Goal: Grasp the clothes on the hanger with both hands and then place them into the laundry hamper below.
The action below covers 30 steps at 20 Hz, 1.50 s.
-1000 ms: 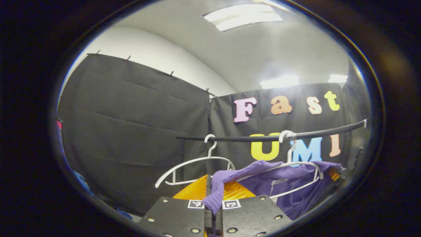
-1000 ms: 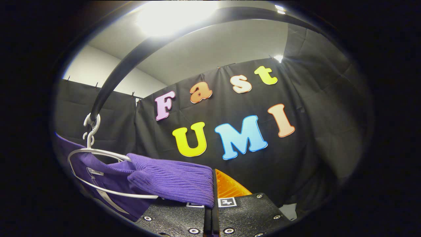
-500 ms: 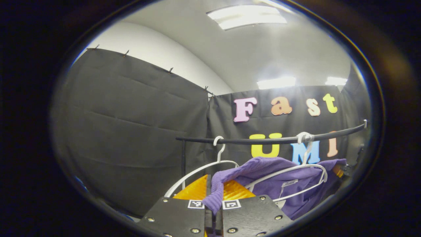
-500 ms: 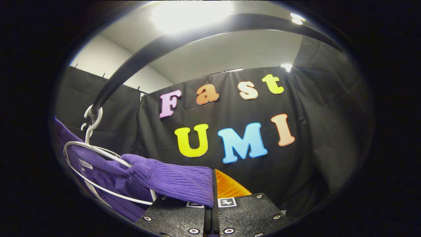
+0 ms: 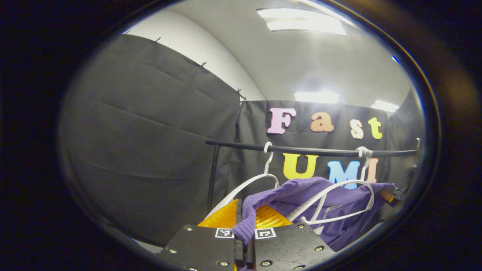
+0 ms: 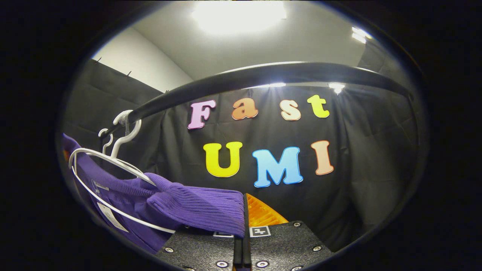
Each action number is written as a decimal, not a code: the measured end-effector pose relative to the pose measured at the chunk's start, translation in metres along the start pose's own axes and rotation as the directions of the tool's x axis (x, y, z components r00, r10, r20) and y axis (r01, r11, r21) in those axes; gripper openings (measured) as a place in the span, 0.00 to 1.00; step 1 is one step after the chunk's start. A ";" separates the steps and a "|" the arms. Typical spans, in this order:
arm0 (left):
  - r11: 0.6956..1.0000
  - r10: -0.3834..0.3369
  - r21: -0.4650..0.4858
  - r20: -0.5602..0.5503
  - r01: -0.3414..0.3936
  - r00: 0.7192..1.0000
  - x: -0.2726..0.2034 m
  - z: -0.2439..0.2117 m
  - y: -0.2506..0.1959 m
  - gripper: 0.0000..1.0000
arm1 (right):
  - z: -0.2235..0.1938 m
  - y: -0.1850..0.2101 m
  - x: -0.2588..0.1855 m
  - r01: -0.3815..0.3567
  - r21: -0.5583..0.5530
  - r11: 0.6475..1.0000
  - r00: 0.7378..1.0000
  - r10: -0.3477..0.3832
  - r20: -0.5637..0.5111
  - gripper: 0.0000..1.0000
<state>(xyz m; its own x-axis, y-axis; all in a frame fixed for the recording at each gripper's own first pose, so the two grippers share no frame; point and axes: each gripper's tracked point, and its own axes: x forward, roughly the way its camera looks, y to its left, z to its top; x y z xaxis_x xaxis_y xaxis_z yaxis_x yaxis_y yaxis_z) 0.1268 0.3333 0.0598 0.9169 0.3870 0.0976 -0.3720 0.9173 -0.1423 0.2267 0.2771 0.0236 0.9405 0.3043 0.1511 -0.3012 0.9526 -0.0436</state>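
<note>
Rail (image 6: 263, 75) lower than before, purple sweater (image 5: 301, 192) pinched in both jaws

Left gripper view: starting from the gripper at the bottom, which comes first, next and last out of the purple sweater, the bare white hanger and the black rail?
1. Purple sweater, pinched in the left gripper.
2. Bare white hanger, just beyond, slightly left.
3. Black rail, above and behind.

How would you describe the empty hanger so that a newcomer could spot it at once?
Find the black rail crossing the booth's wall. Two white hangers hook over it; the empty hanger hangs nearer the rail's upright post, while its neighbour carries the purple sweater.
</note>
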 end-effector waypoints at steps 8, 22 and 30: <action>0.996 -0.078 -0.057 -0.041 0.075 0.996 0.000 -0.052 -0.007 0.11 | 0.008 -0.008 -0.013 0.057 -0.031 0.998 0.998 -0.057 -0.024 0.02; 0.984 -0.162 -0.102 -0.152 0.148 0.975 -0.025 -0.111 -0.067 0.05 | 0.001 -0.045 -0.001 0.097 -0.045 0.994 0.994 -0.099 -0.046 0.02; 0.982 -0.185 -0.077 -0.188 0.174 0.964 -0.023 -0.120 -0.102 0.00 | -0.019 -0.082 0.003 0.120 -0.049 0.992 0.990 -0.123 -0.069 0.02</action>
<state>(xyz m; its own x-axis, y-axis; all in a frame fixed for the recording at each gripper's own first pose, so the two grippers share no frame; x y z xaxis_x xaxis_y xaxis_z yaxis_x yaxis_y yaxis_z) 0.1614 0.2194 -0.0456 0.9805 0.1855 -0.0648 -0.1948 0.9606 -0.1983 0.2575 0.1999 0.0093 0.9791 0.1840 0.0865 -0.1780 0.9813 -0.0732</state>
